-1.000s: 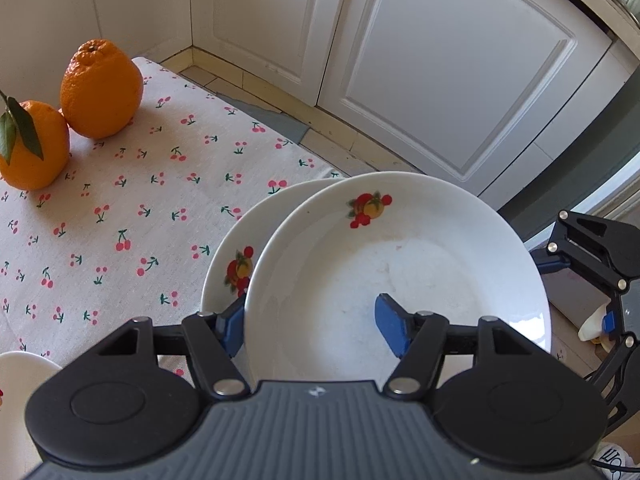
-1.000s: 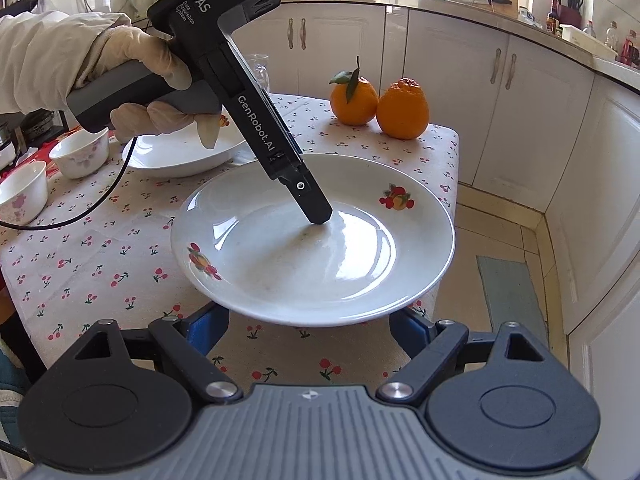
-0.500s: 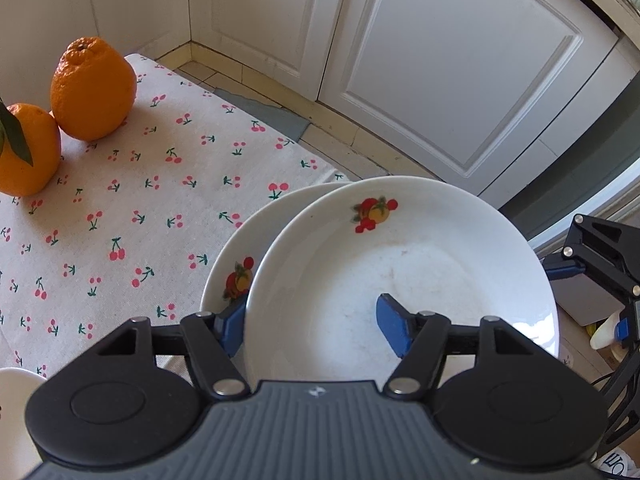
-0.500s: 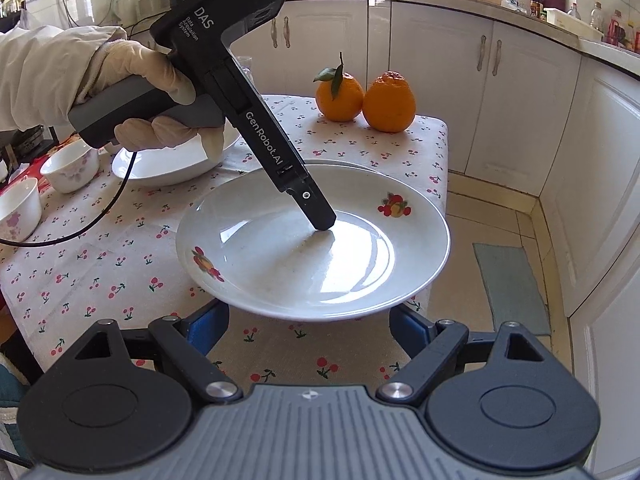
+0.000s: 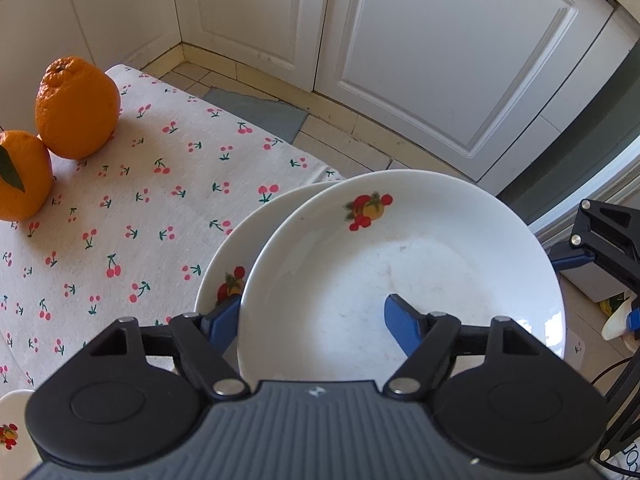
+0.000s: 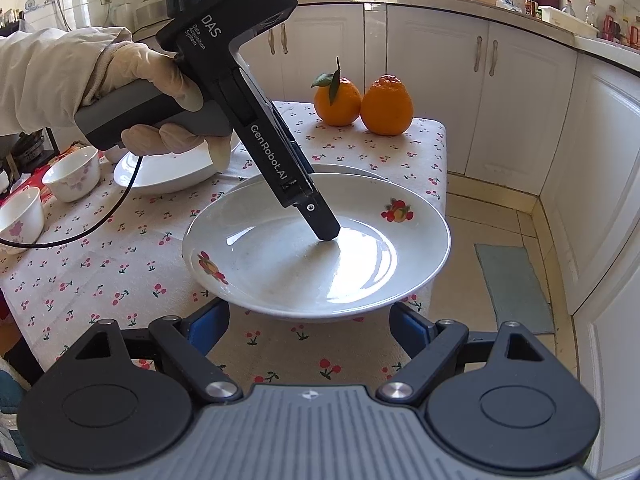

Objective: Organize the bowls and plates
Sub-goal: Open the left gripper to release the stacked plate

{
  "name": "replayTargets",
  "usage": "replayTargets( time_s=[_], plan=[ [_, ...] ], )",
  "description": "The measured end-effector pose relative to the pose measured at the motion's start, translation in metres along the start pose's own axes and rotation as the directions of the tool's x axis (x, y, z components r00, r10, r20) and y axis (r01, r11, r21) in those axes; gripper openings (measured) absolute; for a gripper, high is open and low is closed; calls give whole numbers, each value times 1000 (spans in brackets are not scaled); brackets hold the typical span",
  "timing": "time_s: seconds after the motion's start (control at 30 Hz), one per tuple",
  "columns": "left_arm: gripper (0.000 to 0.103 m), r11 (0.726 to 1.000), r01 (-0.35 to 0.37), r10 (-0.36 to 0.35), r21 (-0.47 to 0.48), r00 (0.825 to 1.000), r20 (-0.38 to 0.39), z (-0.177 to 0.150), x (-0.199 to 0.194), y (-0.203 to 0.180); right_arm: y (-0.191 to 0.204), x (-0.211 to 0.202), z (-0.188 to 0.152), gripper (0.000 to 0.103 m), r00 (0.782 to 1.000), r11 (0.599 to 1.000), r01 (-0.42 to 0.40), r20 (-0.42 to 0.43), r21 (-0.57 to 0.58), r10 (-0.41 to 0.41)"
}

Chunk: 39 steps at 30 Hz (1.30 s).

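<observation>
Plate (image 5: 400, 280), white with a red and yellow fruit print near its far rim, fills the middle of the left wrist view, lying roughly level with its bowl facing up; being round, it has no long axis. The left claw (image 5: 316, 316) grips its near rim, one blue finger (image 5: 404, 320) pressed inside the dish and the other under the rim at the left. A second plate (image 5: 228, 264) with the same print lies under it on the worktop (image 5: 120, 216), offset to the left so only a crescent shows. The cherry-print cloth covers the worktop, and two oranges (image 5: 76, 108) stand well apart at its far left corner. White cabinets (image 5: 440, 60) and floor tiles lie beyond the edge, and the right claw's black linkage shows at the right edge. In the right wrist view the plate (image 6: 280, 264) sits at the worktop's (image 6: 100, 264) near right corner, with a fruit print on the left and right of its rim, and the second plate's rim is just visible behind it. The left claw (image 6: 328, 236), held by a gloved hand (image 6: 160, 80), comes down slanting into the dish. The right claw (image 6: 310, 328) is spread wide, holding nothing, just in front of the plate's near rim. A third plate (image 6: 160, 172) and two small bowls (image 6: 72, 172) stand at the left, the oranges (image 6: 362, 102) at the back.
</observation>
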State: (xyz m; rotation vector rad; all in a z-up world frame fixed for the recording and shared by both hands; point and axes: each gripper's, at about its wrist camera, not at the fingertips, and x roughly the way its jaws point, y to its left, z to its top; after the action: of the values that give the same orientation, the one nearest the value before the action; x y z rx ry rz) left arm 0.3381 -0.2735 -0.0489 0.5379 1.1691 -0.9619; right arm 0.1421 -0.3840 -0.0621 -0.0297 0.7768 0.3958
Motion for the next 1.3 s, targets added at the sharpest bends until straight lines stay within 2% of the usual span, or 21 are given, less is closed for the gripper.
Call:
replayTargets(
  time_s=[0.97,1.3],
  plan=[
    [79,998,-59,58,24,998,22,0,-13,0,2,8,-1,91,1000,1000,2,12,6,-2],
    [84,995,-100,99,20,994,43,-1,-17,4,4,11,-1,91,1000,1000,3,8,11,-3]
  ],
)
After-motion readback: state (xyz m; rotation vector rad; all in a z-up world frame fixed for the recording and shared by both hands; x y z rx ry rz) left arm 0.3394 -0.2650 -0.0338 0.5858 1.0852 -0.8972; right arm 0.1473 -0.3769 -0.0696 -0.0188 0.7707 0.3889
